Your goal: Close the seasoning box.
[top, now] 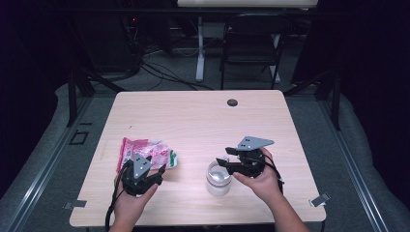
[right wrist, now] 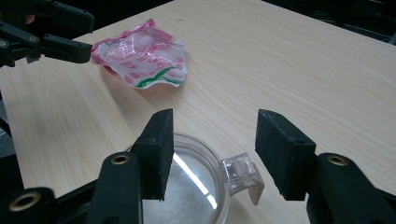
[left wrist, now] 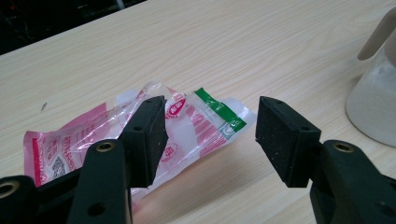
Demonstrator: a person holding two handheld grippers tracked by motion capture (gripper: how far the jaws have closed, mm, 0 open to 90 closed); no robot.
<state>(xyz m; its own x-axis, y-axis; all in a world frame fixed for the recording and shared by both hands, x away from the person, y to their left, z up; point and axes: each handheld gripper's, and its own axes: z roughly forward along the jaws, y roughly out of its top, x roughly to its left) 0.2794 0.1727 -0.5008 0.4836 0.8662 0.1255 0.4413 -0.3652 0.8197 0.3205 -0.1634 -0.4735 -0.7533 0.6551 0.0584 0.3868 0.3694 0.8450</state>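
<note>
A crumpled pink and clear plastic bag [top: 145, 149] with a green strip lies on the left of the wooden table [top: 203, 121]. My left gripper [top: 145, 166] hovers at its near edge, open; in the left gripper view the bag [left wrist: 196, 121] lies just beyond the empty gap of that gripper [left wrist: 210, 135]. A clear round lidded container [top: 218, 181] with white contents stands at the front centre. My right gripper [top: 223, 157] is over it, open. In the right gripper view the lid [right wrist: 191, 182] and its clear tab [right wrist: 240, 172] lie below the right gripper [right wrist: 212, 149], untouched.
A dark round grommet [top: 232, 102] sits near the table's far edge. A black folding chair [top: 251, 43] and floor cables lie behind the table. The container [left wrist: 373, 102] stands to the right of my left gripper. Bare wood stretches across the far half.
</note>
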